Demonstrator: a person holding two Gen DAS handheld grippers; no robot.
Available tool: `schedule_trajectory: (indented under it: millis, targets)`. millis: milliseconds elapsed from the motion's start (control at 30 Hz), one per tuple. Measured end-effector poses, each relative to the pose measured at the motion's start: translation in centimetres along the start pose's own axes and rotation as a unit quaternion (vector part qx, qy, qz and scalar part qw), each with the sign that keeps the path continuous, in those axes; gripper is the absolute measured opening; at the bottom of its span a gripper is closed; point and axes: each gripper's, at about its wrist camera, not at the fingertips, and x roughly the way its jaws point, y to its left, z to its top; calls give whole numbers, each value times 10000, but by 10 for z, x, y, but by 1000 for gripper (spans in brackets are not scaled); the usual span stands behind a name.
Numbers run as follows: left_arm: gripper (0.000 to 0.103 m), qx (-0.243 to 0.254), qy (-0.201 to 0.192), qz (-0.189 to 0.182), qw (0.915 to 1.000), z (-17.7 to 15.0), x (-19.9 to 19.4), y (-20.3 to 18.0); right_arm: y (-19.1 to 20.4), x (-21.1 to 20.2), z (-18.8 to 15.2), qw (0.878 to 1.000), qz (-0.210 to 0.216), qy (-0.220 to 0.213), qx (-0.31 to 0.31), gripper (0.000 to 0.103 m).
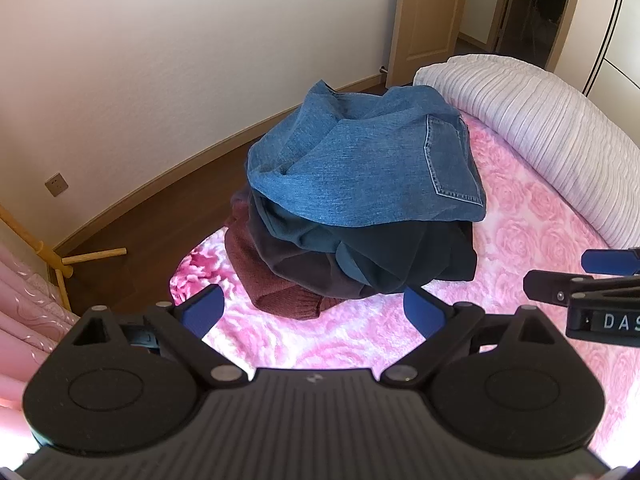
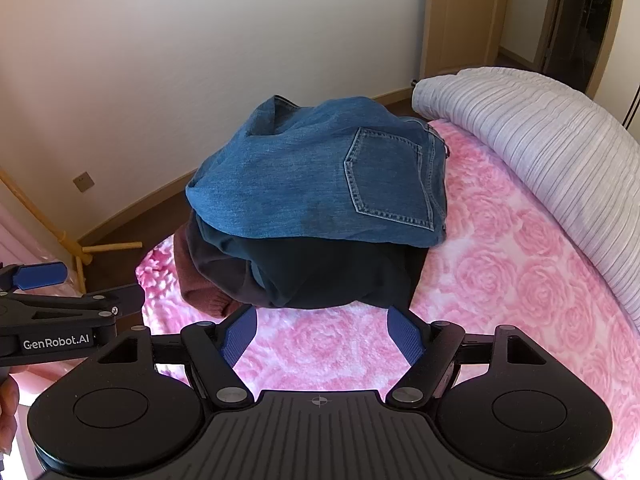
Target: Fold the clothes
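Note:
A pile of clothes lies on the pink rose-patterned bed cover. Blue jeans top the pile, back pocket up. Under them lie a dark teal garment, a dark brown one and a maroon knit. My left gripper hovers just short of the pile, open, nothing between its blue pads. My right gripper is also open and empty, just short of the pile. Each gripper shows at the edge of the other's view: the right gripper, the left gripper.
A rolled white striped quilt lies along the bed's far right. Dark wooden floor and a white wall run left of the bed. A wooden rack's feet stand by pink curtains. A doorway opens at the back.

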Motion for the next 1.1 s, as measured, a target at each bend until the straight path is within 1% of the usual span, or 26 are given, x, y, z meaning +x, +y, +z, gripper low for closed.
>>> schedule_trajectory:
  millis: [833,1100]
  targets:
    - [95,-9,28,24,10000,-2,1,0,2,2,1,10000,21,51,-30,75]
    - [95,-39,97,41,9999,-2,3,0,1,7,2,9999,68,88,-68,75]
